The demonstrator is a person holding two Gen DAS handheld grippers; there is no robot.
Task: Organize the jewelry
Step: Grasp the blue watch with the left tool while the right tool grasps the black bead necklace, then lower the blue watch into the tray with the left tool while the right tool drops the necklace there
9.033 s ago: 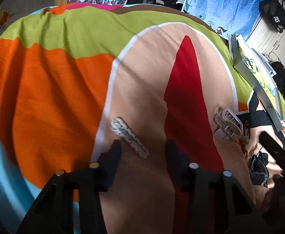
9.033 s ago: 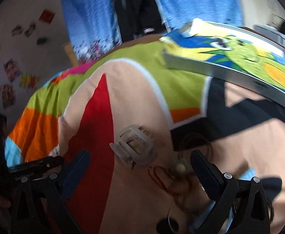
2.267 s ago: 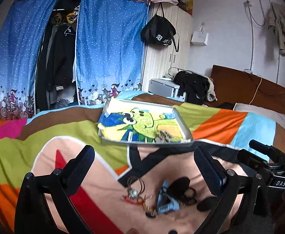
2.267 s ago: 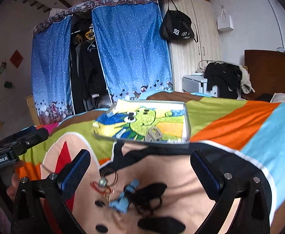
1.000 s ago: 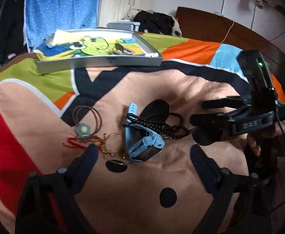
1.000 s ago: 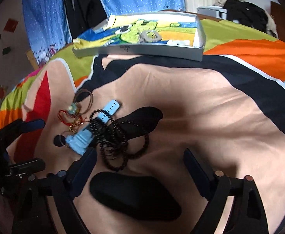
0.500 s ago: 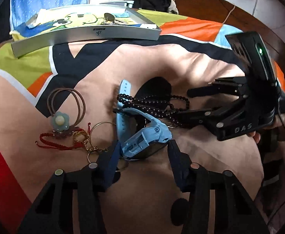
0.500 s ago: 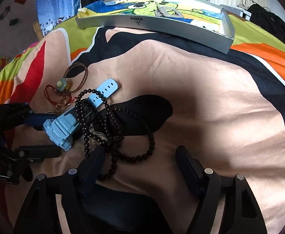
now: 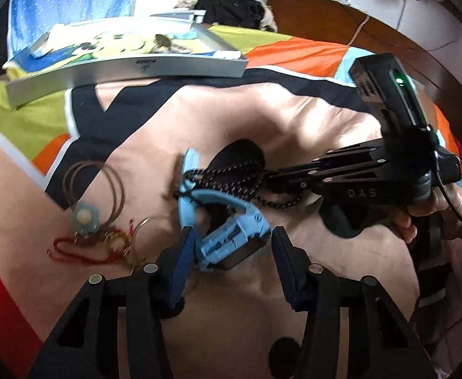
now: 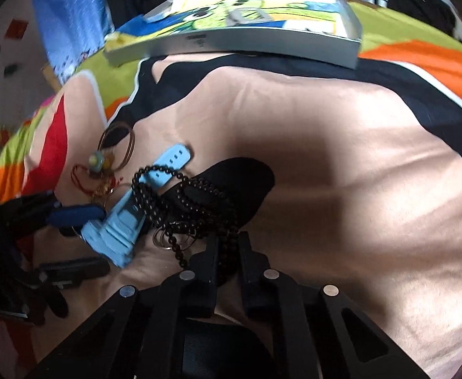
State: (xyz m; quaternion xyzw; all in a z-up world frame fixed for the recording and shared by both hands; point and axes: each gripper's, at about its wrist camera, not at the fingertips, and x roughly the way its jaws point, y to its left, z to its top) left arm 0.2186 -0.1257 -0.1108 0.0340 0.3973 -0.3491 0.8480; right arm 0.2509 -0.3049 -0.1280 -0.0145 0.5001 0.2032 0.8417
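A light blue watch (image 9: 231, 237) lies on the patterned bedspread, tangled with a black bead necklace (image 9: 231, 173). My left gripper (image 9: 232, 252) is open, one finger on each side of the watch face, close to it. From the right, my right gripper (image 9: 273, 178) comes in low and is shut on the bead strand. In the right wrist view the right gripper (image 10: 229, 248) pinches the black bead necklace (image 10: 193, 202), and the watch (image 10: 120, 224) sits between the left gripper's fingers (image 10: 76, 213). The silver tray (image 9: 129, 66) with a cartoon lining lies behind.
Left of the watch lie a brown hair tie with a pale flower (image 9: 85, 218) and a red cord bracelet (image 9: 79, 249). A hair clip (image 10: 243, 15) rests in the tray (image 10: 231, 44). A hand (image 9: 436, 202) holds the right gripper. A wooden headboard (image 9: 357, 31) stands behind.
Both grippers have dropped closer to the pile. The right gripper has closed on the black beads. The left gripper now straddles the watch face.
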